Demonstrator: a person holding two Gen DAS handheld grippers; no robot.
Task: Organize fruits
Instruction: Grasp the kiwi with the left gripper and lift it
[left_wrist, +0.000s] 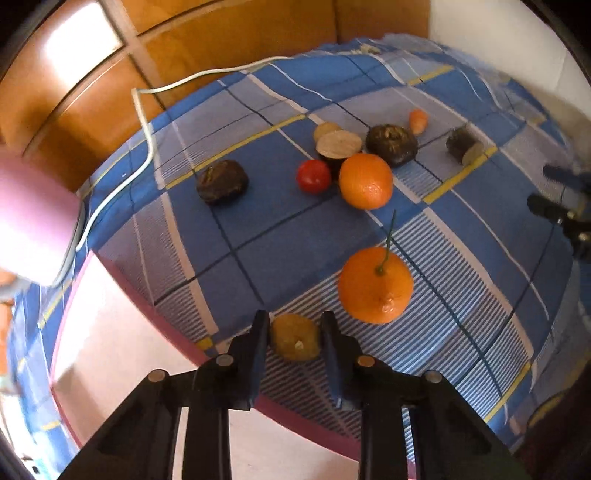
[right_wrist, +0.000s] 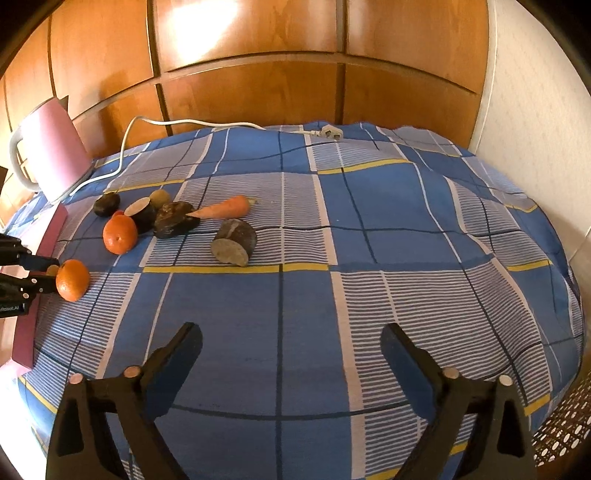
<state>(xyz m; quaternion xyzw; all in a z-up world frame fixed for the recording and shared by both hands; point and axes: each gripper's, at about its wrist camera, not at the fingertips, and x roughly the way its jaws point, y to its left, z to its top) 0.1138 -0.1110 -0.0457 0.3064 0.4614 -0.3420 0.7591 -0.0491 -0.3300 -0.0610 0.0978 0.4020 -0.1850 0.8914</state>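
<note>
In the left wrist view my left gripper (left_wrist: 294, 326) has its two fingers on either side of a small brownish-yellow fruit (left_wrist: 295, 341) at the near edge of the blue checked cloth (left_wrist: 280, 254). An orange with a green stem (left_wrist: 375, 286) lies just right of it. Farther off lie a second orange (left_wrist: 365, 181), a red tomato (left_wrist: 313, 176), dark round fruits (left_wrist: 221, 181), a cut piece (left_wrist: 339, 144) and a carrot (left_wrist: 418, 120). In the right wrist view my right gripper (right_wrist: 291, 341) is open and empty over bare cloth; the left gripper (right_wrist: 44, 275) shows at the far left.
A pink appliance (right_wrist: 55, 147) with a white cable (right_wrist: 147, 122) and plug (right_wrist: 330, 132) stands at the cloth's back left. A cut dark piece (right_wrist: 234, 242) lies mid-cloth. Wooden panels (right_wrist: 258, 74) rise behind. The cloth's edge drops off at the left.
</note>
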